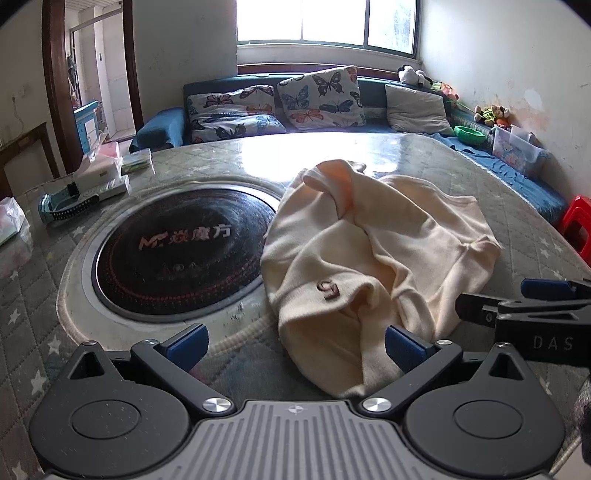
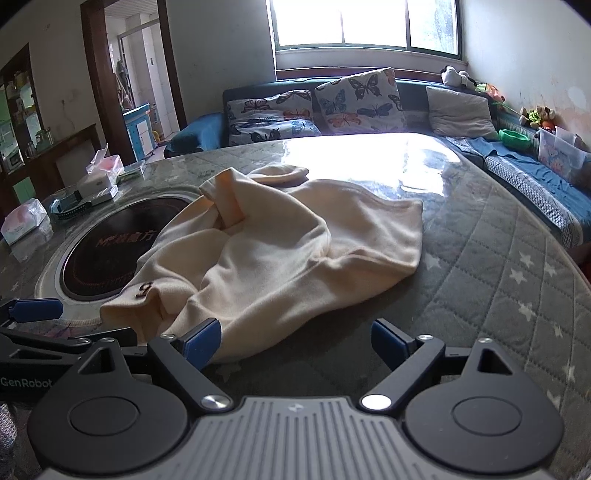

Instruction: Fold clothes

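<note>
While you hold both grippers low at the near edge of the bench [image 2: 498, 258], the garment [image 1: 373, 254] lies crumpled in front of them, unfolded. It is cream, with a small brown mark [image 1: 328, 289] near its near-left hem. Its left side overlaps the rim of the round black hotplate [image 1: 177, 254] set into the bench; the rest rests on the quilted, star-printed cover.

Left gripper [image 1: 295, 347]: your fingers are spread wide. The near hem of the garment lies between them, close against the right pad [image 1: 404, 347]; whether the pad touches the cloth cannot be told. Nothing is pinched.

Right gripper [image 2: 295, 341]: your fingers are also spread wide. The left pad [image 2: 203, 341] sits at the garment's near edge, and the right pad [image 2: 388, 341] is over bare cover. Nothing is pinched.

In the left wrist view, the right gripper [image 1: 524, 306] enters from the right, just beside the garment. In the right wrist view, the left gripper [image 2: 37, 310] enters from the left edge.

Boxes [image 1: 99, 177] and a tissue pack [image 2: 24, 219] stand on the far-left part of the bench, well apart from the garment. A sofa [image 2: 207, 133] with butterfly cushions [image 2: 358, 99] stands beyond the bench, under the window [image 2: 365, 24].
</note>
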The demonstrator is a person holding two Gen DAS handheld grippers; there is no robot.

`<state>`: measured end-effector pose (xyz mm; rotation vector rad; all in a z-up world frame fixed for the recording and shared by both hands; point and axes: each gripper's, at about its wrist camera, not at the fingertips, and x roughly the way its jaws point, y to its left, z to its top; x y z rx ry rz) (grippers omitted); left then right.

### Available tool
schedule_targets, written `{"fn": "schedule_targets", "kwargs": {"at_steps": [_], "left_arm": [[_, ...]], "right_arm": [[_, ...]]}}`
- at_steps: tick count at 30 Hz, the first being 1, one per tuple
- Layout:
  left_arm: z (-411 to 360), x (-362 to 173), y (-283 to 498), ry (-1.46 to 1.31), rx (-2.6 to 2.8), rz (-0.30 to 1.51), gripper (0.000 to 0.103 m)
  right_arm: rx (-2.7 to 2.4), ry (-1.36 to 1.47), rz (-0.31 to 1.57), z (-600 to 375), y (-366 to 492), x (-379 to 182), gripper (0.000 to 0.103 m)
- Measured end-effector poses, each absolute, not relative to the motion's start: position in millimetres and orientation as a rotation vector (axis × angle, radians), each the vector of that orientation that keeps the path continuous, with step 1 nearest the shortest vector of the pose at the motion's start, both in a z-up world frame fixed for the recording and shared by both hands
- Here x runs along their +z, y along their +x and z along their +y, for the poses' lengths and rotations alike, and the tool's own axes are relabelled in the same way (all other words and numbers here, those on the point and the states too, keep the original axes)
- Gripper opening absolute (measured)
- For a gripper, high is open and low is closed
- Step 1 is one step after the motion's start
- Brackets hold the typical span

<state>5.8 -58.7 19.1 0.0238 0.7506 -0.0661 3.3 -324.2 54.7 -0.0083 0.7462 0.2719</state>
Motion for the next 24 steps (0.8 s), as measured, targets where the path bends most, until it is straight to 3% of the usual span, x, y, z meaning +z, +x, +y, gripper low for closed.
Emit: {"fn": "schedule_targets", "kwargs": {"at_steps": [24], "left_arm": [[-47.4,22.1,60.2,0.051,-0.029,0.759,0.103]], "right_arm": [[0.324,-0.100,0.723,-283.6,81.8,62.4,0.087]]}}
